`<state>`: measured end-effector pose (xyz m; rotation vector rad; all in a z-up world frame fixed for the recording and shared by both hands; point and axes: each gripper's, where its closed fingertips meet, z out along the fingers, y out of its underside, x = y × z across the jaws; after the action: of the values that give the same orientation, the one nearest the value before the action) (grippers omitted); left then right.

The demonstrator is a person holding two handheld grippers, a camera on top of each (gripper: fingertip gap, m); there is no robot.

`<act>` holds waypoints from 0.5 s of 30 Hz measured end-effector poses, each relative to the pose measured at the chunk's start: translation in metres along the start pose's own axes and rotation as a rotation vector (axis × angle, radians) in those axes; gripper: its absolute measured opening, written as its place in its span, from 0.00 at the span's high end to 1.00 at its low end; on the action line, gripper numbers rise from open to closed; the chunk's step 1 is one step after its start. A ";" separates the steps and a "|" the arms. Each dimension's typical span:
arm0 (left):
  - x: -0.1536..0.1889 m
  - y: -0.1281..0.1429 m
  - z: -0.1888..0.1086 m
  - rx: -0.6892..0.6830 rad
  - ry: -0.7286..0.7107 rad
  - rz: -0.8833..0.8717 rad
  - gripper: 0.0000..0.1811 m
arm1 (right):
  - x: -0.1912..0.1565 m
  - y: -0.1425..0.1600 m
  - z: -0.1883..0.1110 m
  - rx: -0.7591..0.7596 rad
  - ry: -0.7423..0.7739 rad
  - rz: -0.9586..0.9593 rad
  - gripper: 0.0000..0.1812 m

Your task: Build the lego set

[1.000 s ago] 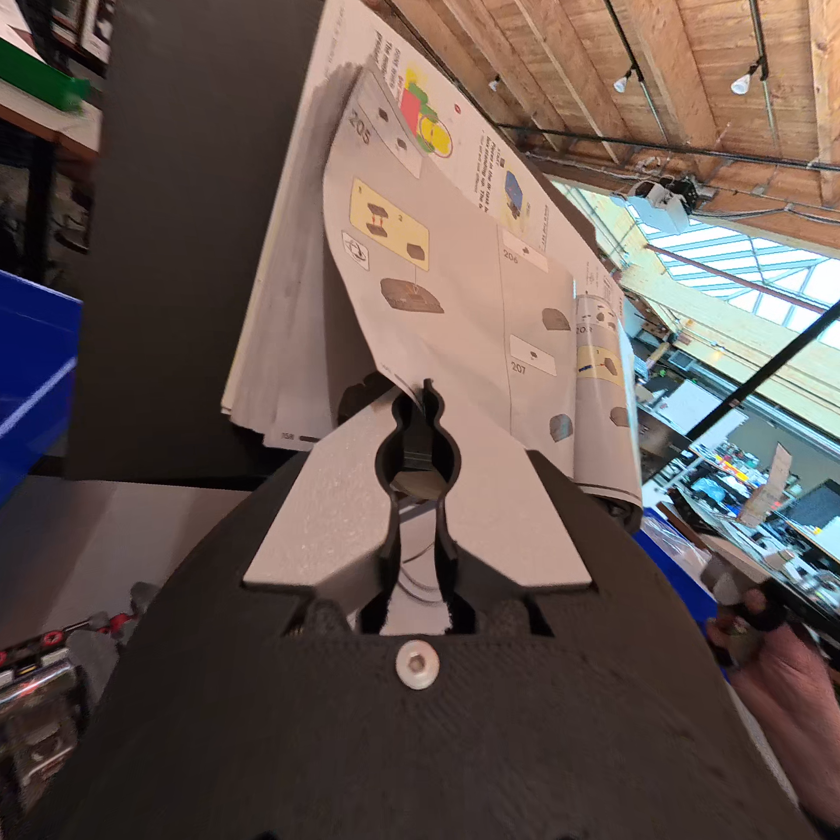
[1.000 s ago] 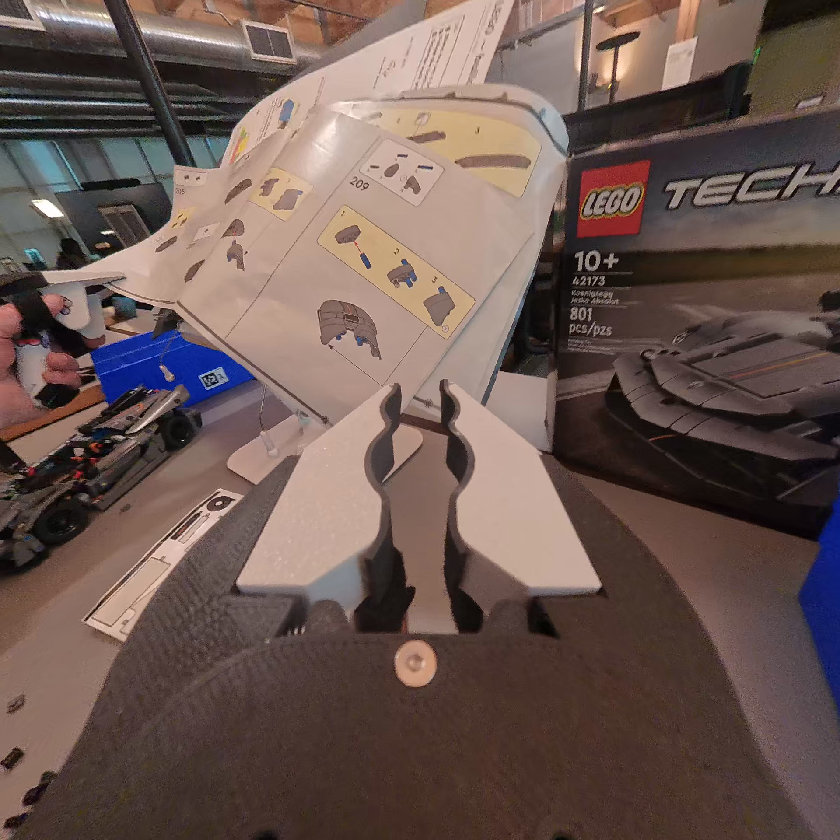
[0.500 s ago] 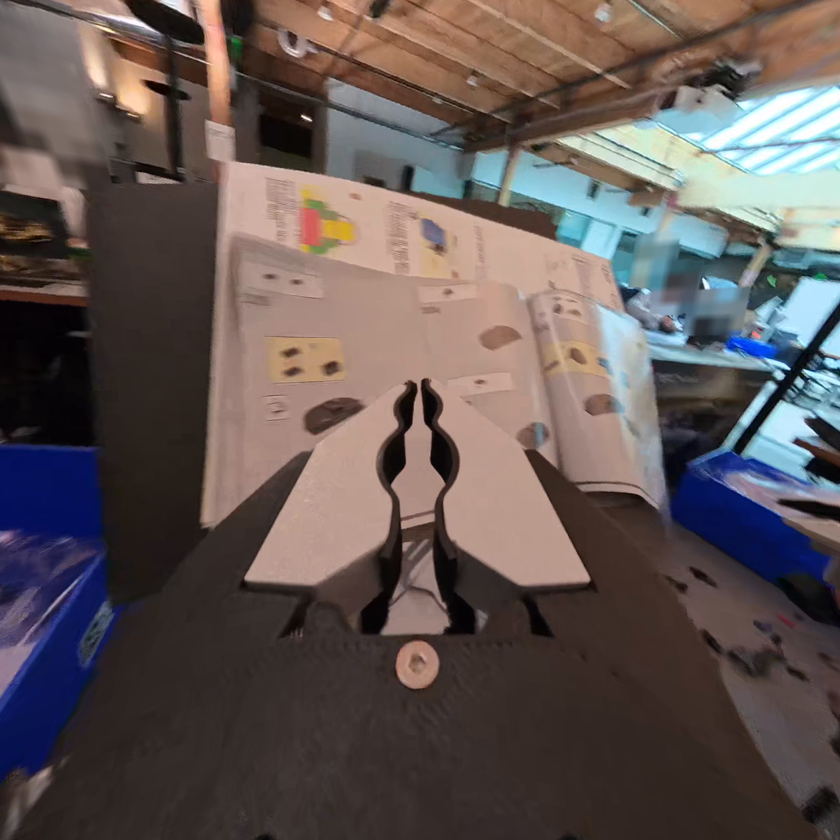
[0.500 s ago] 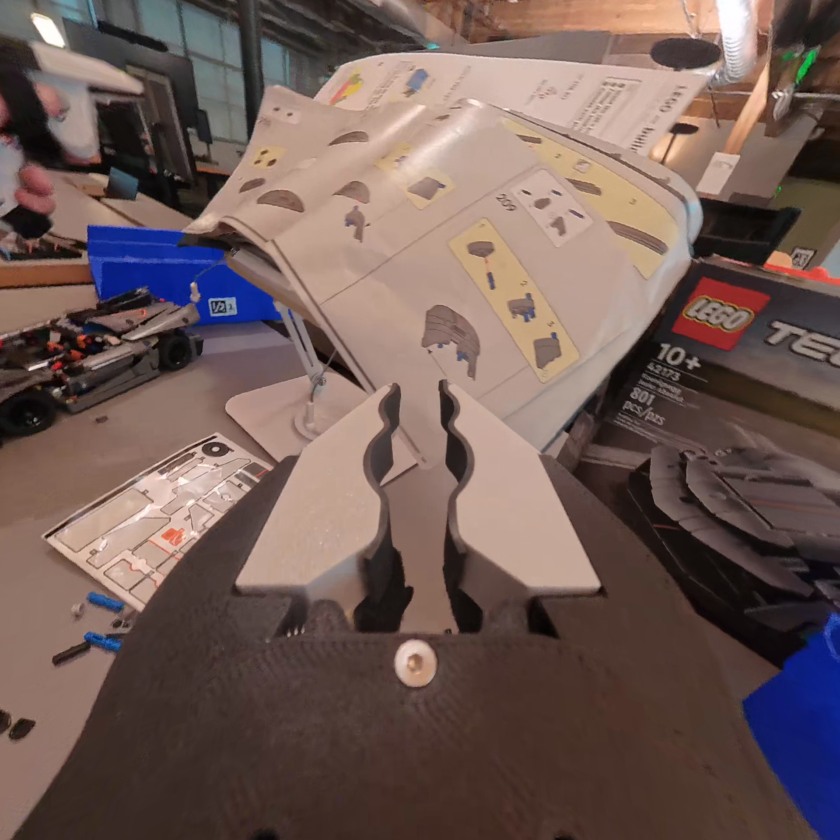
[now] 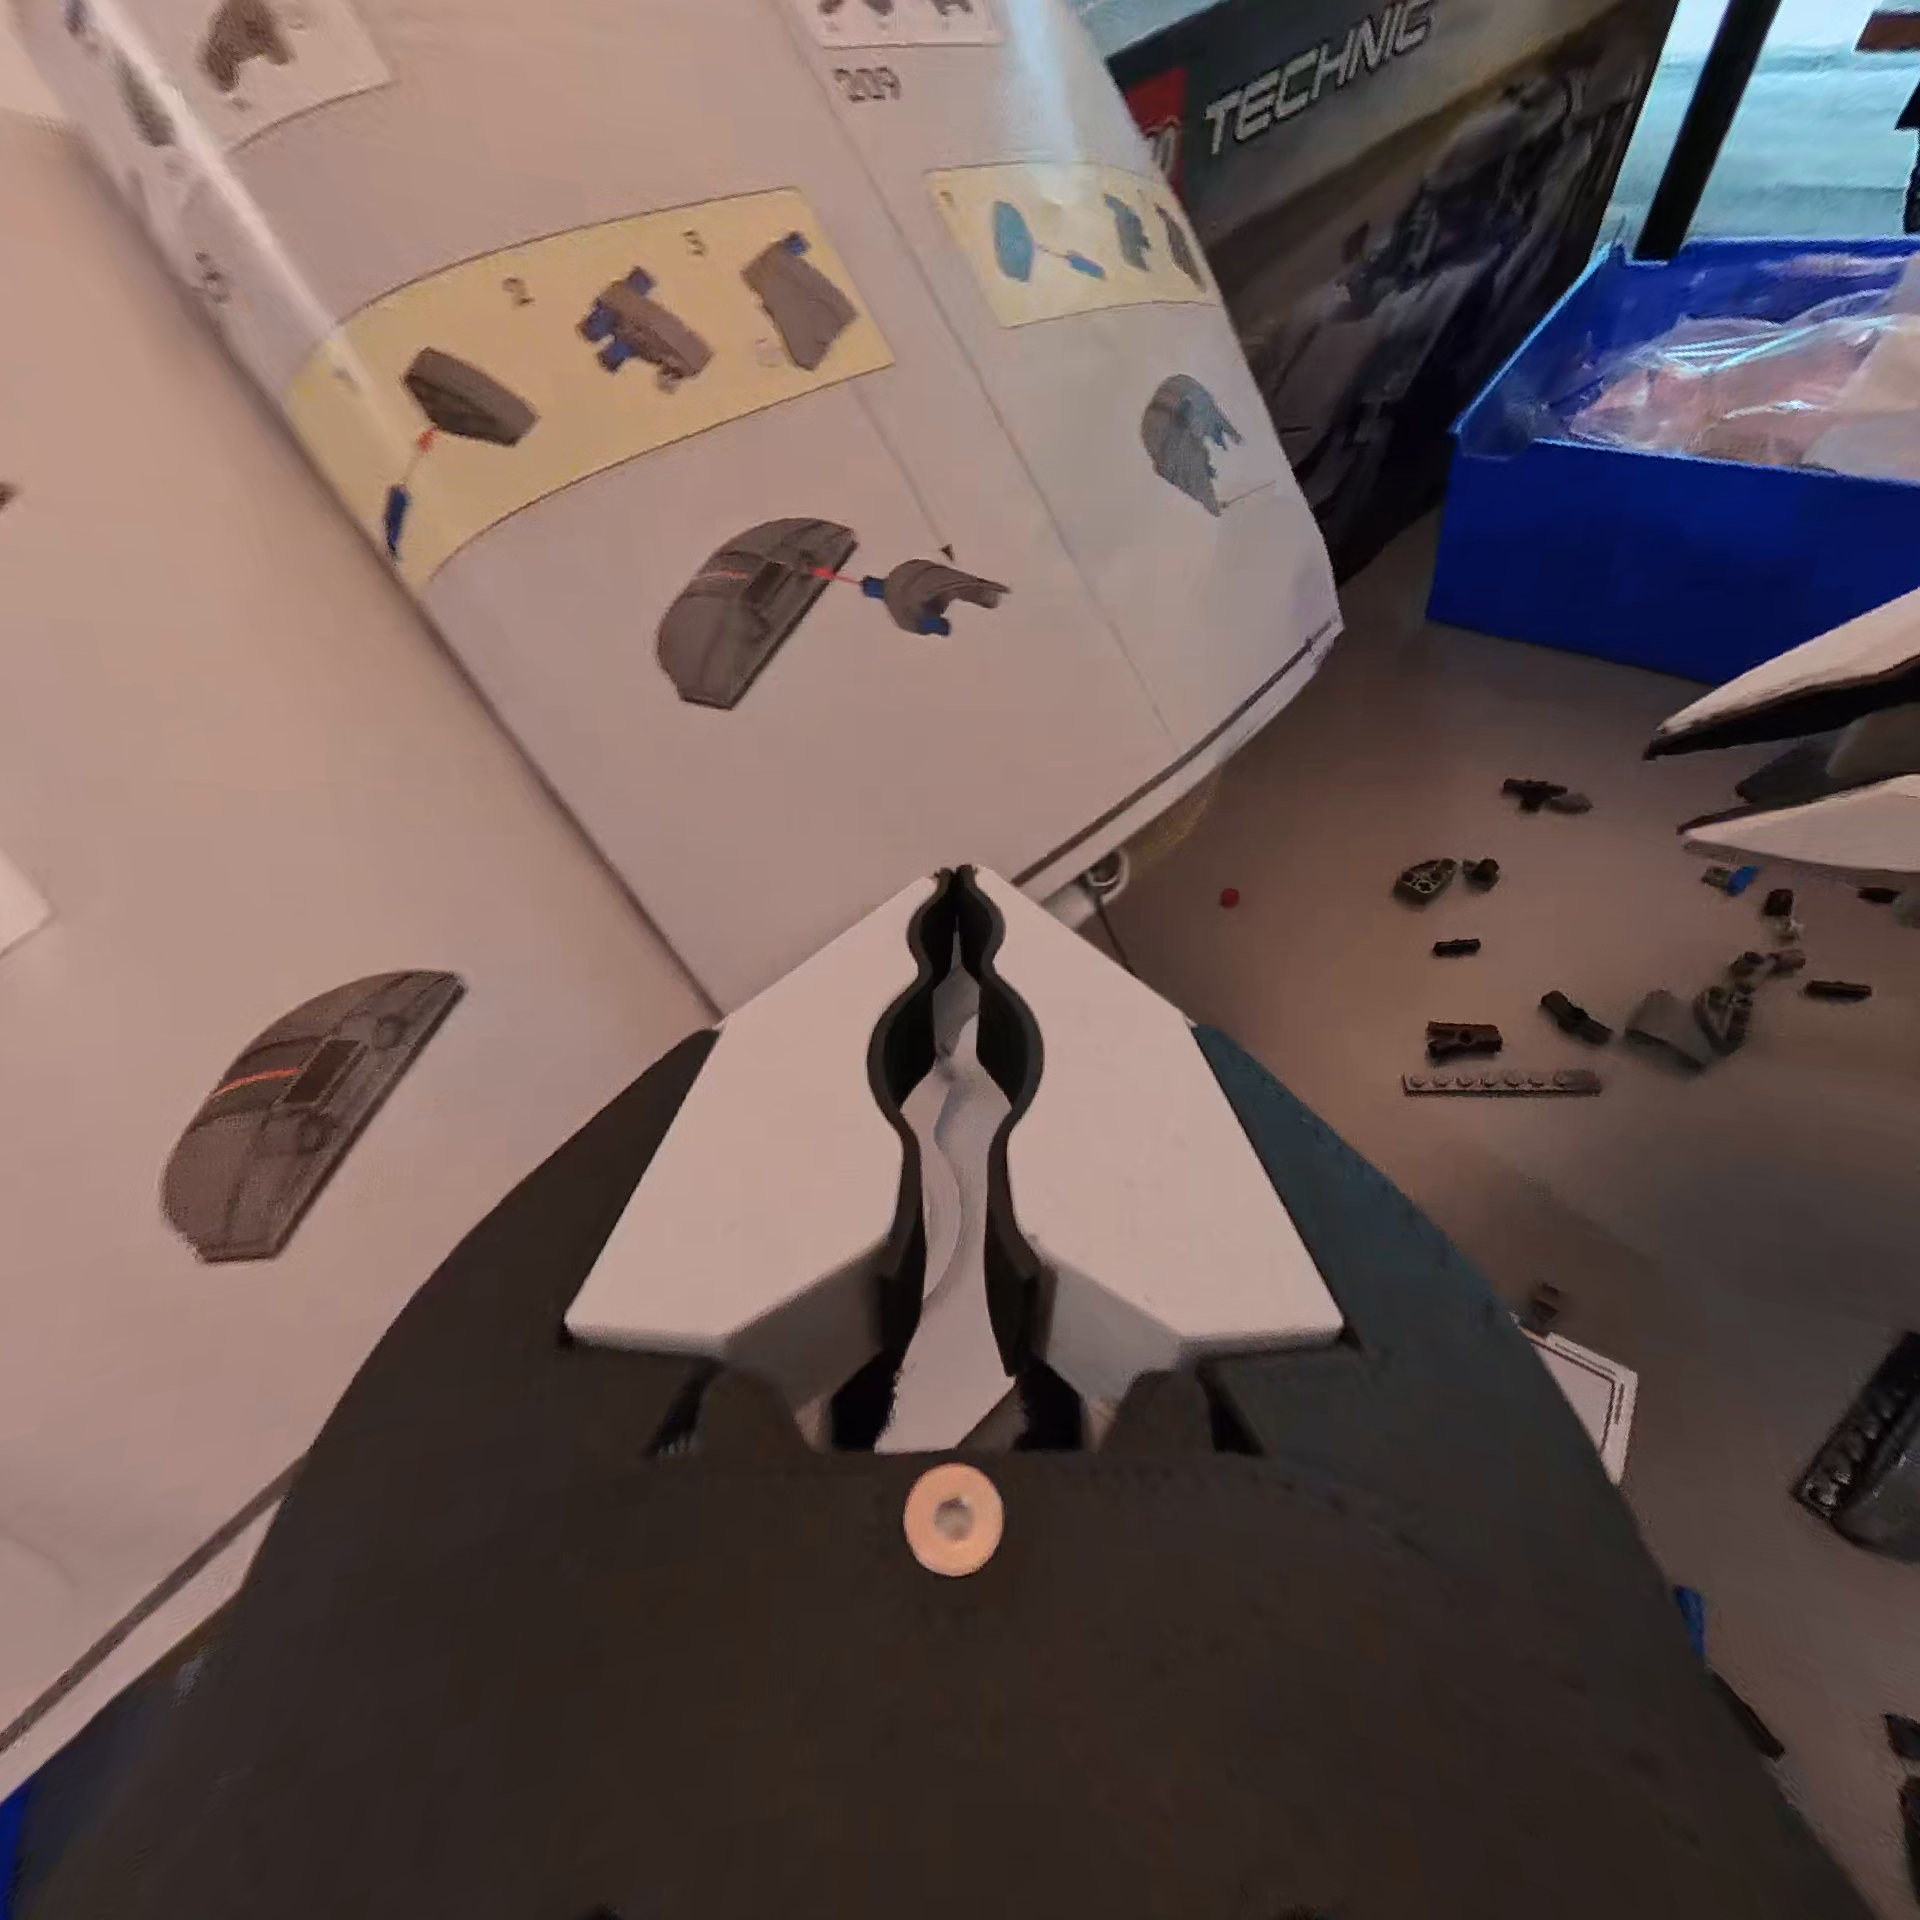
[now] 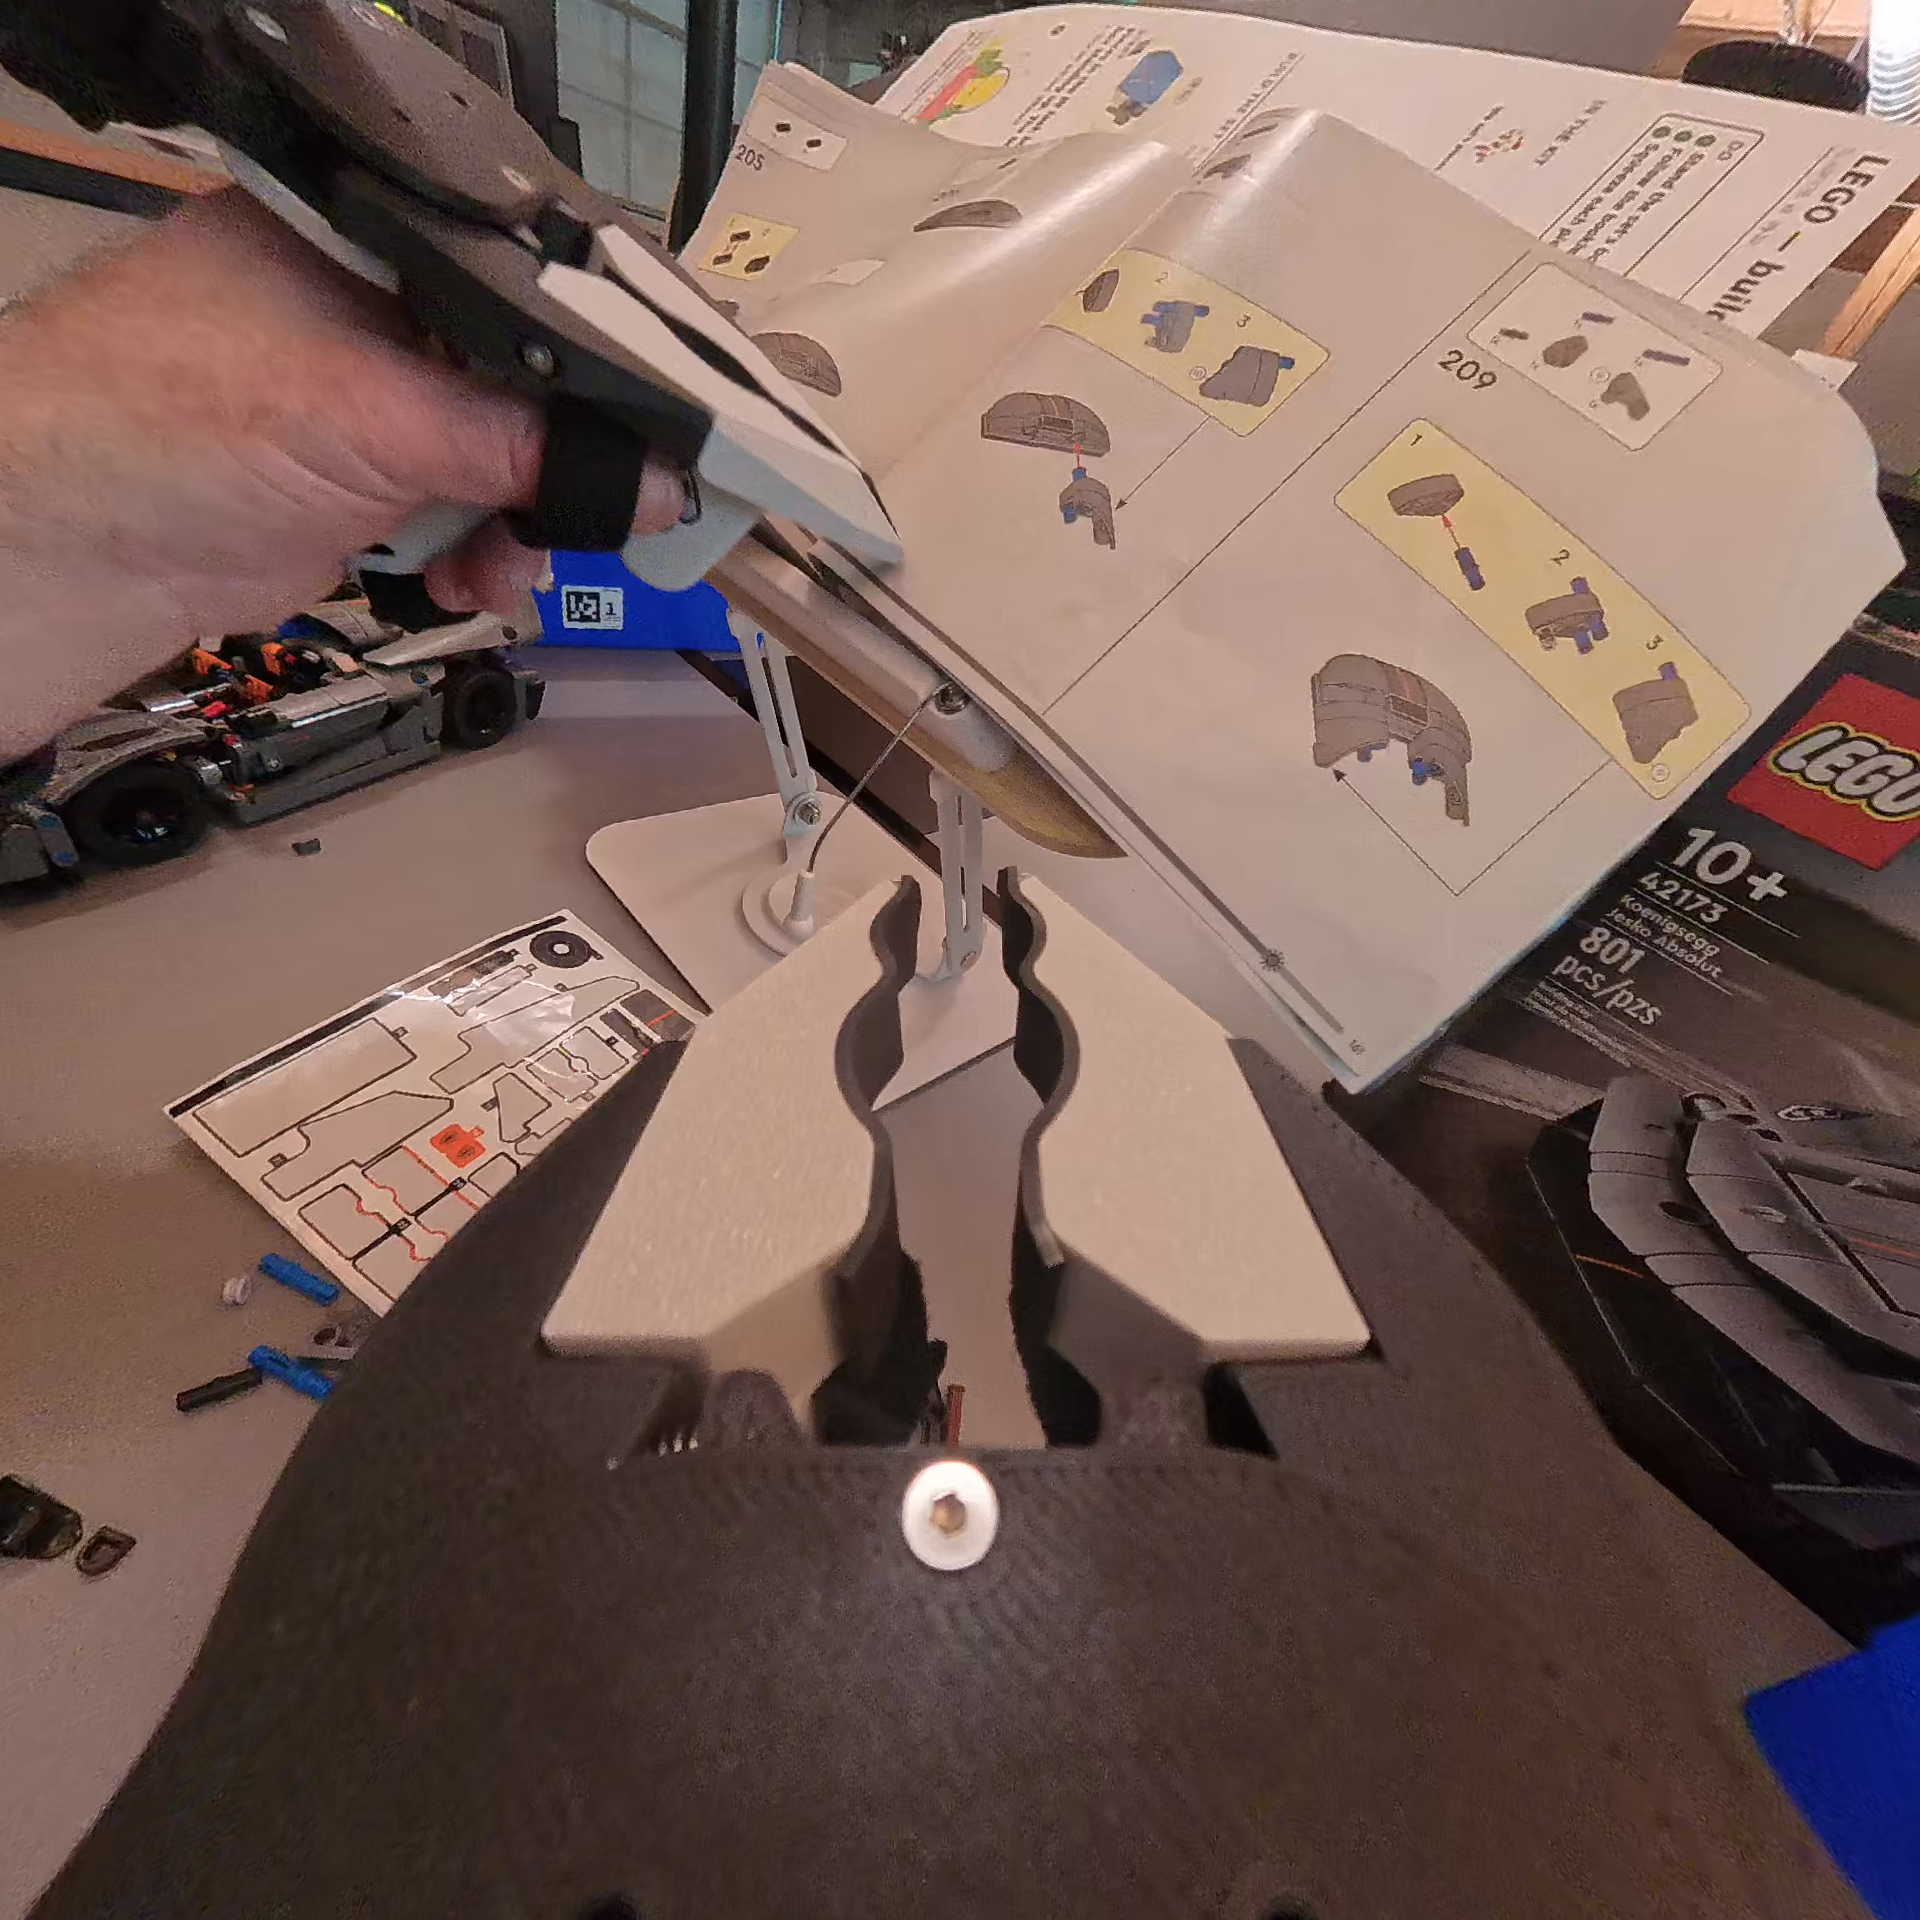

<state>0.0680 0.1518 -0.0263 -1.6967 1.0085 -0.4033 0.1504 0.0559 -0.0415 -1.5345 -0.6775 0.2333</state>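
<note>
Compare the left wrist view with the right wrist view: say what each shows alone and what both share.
Only the left wrist view shows the left gripper from behind, shut and empty, plus loose dark pieces.

Only the right wrist view shows the model car, the sticker sheet, the white stand and the open right gripper.

Both show the instruction booklet and the box.

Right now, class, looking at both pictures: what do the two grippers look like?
Each gripper, left and right, has a black textured plastic body, one pale round screw at its centre, and two light grey fingers with wavy black inner edges. A black strap wraps one finger of the hand.
</note>
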 end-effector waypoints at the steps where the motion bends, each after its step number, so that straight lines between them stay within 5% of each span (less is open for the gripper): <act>1: 0.006 0.000 0.003 -0.005 0.007 0.015 1.00 | 0.000 0.000 0.000 -0.001 -0.001 0.000 0.92; 15: 0.048 -0.036 -0.021 0.059 0.126 0.150 0.99 | 0.011 0.000 -0.020 -0.042 -0.040 0.030 0.91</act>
<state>0.0971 0.1037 0.0037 -1.5471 1.1961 -0.4419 0.1701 0.0457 -0.0368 -1.5845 -0.6952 0.2740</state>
